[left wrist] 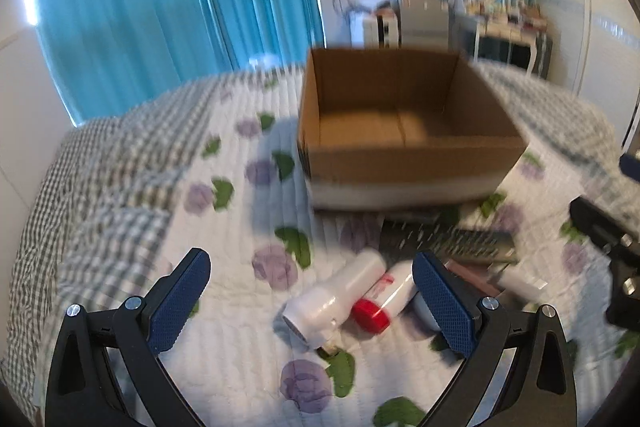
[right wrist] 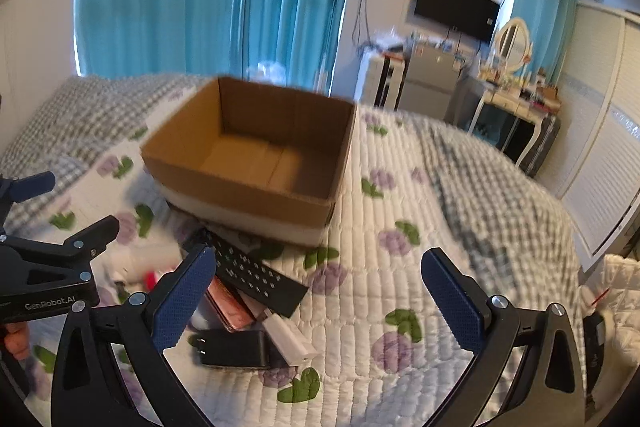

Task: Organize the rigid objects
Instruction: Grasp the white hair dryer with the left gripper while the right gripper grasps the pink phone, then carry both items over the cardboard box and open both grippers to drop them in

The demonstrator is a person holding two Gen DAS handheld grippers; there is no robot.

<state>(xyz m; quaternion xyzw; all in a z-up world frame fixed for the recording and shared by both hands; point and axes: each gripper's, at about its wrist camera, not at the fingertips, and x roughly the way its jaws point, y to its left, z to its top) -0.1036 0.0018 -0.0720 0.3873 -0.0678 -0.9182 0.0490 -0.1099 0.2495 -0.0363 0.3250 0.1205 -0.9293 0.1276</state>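
Observation:
An open, empty cardboard box (left wrist: pixel 404 131) stands on the quilted bed; it also shows in the right wrist view (right wrist: pixel 256 163). In front of it lie a white bottle (left wrist: pixel 332 297), a white bottle with a red cap (left wrist: pixel 382 301) and a black remote (left wrist: pixel 448 241). My left gripper (left wrist: pixel 312 301) is open above the two bottles. My right gripper (right wrist: pixel 320 299) is open over the quilt. To its left lie the remote (right wrist: pixel 252 271), a pink case (right wrist: pixel 232 307), a white plug (right wrist: pixel 288 341) and a black charger (right wrist: pixel 236 349).
The floral quilt (right wrist: pixel 400 267) covers the bed. Blue curtains (left wrist: pixel 160 7) hang behind. A dresser with a mirror (right wrist: pixel 512 87) and a wall TV (right wrist: pixel 456 7) stand at the far right. The left gripper's body (right wrist: pixel 52 267) shows in the right wrist view.

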